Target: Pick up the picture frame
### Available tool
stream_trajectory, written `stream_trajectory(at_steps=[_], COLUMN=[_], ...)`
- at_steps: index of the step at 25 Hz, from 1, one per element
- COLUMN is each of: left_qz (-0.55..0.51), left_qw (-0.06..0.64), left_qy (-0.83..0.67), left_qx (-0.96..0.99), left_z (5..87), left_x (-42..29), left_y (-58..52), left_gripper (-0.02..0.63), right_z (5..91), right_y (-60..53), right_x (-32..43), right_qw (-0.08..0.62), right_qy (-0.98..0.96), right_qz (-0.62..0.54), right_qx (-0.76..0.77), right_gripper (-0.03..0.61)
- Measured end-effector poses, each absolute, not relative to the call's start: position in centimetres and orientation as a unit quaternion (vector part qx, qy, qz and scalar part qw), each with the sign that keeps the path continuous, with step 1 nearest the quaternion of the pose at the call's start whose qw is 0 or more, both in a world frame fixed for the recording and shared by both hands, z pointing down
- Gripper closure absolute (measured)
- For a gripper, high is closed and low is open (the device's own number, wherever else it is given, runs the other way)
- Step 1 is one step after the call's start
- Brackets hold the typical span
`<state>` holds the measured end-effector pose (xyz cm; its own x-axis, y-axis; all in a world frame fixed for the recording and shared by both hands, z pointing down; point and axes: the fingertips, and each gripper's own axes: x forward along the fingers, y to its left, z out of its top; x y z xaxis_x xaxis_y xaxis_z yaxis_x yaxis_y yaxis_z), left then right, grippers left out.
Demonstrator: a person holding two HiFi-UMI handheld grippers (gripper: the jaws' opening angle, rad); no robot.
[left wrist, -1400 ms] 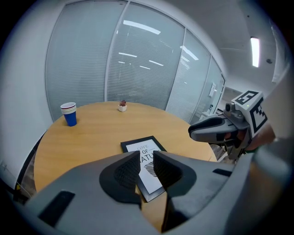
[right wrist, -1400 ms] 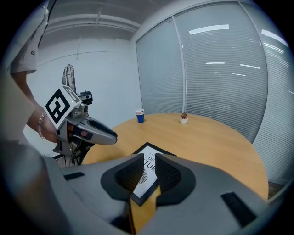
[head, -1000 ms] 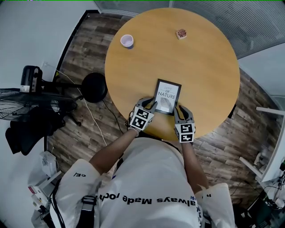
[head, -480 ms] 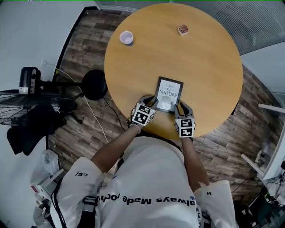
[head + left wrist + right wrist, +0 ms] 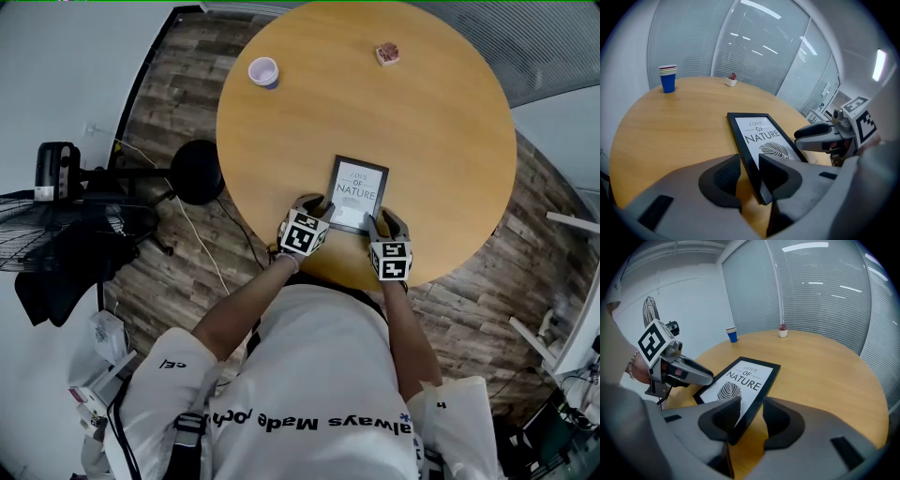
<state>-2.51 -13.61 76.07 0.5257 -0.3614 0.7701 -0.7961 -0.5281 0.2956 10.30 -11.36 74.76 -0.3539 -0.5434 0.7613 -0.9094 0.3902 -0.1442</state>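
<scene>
Now the black picture frame lies face up on the round wooden table, close to the edge nearest you. Its print reads "LOVE OF NATURE" above a leaf drawing.

Your left gripper straddles the frame's left border by the near corner. Its jaws have just been opening and stand apart, the black border between them and a gap showing beside the outer pad. Your right gripper sits the same way on the right border. Its jaws have also just been opening, and they stand apart around the edge without clamping it. Both tools slant down toward the tabletop, their marker cubes turned up to the head camera.

Farther out, a stack of blue cups stands at the table's far left, well apart from the frame. A small potted plant sits near the far rim. A glass wall with blinds runs behind the table. On the wood floor to your left stands a black fan.
</scene>
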Motion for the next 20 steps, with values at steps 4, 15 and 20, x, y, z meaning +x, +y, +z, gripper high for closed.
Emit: stream_trajectory(at_steps=[4,15,20], left_qz=[0.334,0.338,0.333], left_qw=[0.333,0.336,0.338], left_qy=[-0.356,-0.355,-0.355], left_qx=[0.806,0.804,0.805], left_z=[76.6,77.3,77.2], left_x=[-2.2,-1.9,-1.8], left_y=[-13.7,-13.6,-13.6], left_gripper=[0.488,0.483,0.485], right_z=[75.5,76.8,76.5], right_y=[-11.3,-11.3,-11.3], right_x=[10.4,10.5,10.1], right_qw=[0.32,0.326,0.317], right_qy=[-0.766,-0.758,-0.761], right_qz=[0.3,0.321,0.323], right_qx=[0.47,0.465,0.465], right_gripper=[0.413,0.414,0.443])
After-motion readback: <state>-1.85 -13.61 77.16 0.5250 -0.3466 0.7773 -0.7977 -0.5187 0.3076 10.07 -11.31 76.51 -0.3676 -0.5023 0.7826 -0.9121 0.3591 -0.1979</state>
